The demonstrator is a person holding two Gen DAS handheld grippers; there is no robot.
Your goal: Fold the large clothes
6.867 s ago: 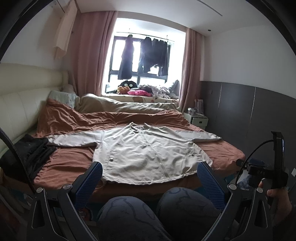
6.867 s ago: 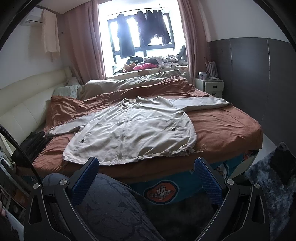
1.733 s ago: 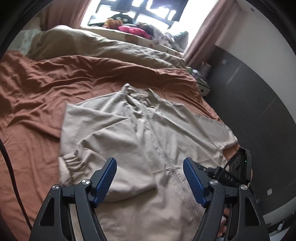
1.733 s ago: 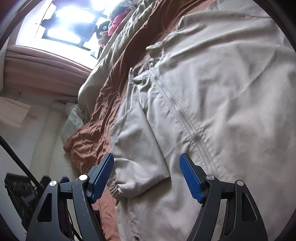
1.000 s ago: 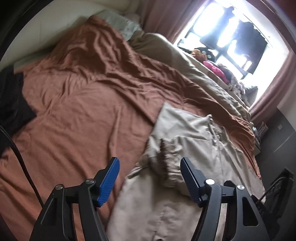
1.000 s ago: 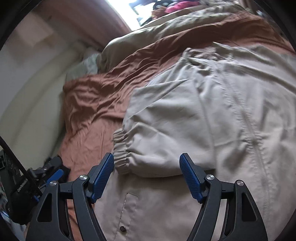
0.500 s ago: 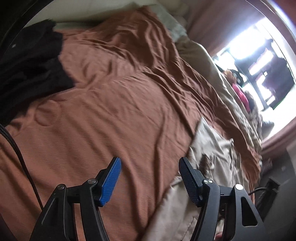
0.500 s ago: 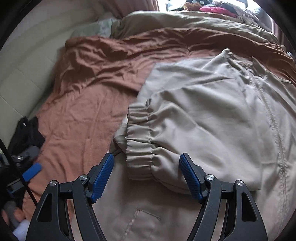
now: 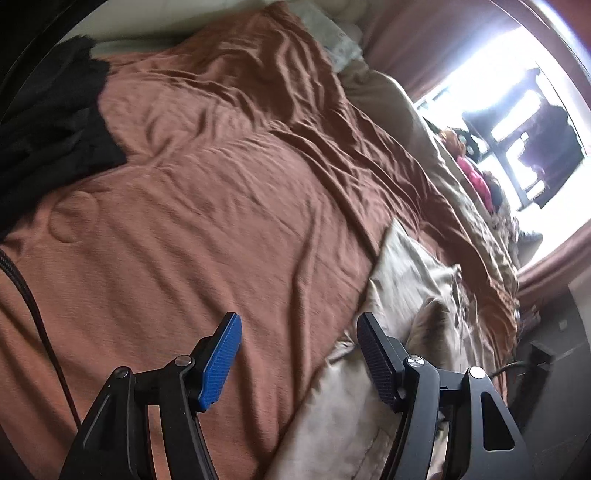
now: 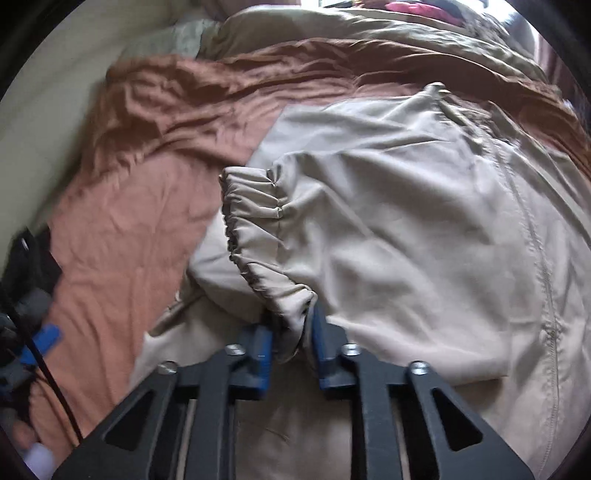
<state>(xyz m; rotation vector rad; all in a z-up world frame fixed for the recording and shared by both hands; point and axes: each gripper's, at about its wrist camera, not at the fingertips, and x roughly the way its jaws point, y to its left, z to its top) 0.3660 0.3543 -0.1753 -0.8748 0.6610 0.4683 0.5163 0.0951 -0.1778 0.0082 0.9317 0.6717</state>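
A beige zip jacket [image 10: 424,221] lies on the rust-brown bedspread [image 10: 129,240], one sleeve folded in over its front. In the right wrist view my right gripper [image 10: 290,332] is closing on the gathered elastic cuff [image 10: 255,221] of that sleeve, and the blue pads pinch the cuff's near end. In the left wrist view my left gripper [image 9: 297,336] stands open over the bare bedspread [image 9: 203,221], just left of the jacket's edge [image 9: 406,295], with nothing between its fingers.
A black garment [image 9: 48,129] lies at the bed's left side. A crumpled tan duvet [image 10: 369,33] and a pillow [image 10: 177,37] lie at the bed's far side. The bright window [image 9: 517,110] with hanging clothes is beyond. The other gripper's blue pad [image 10: 40,343] shows at the left edge.
My right gripper has moved in onto the sleeve cuff and closed on it. My left gripper has swung left off the jacket to over the bare bedspread, still open.
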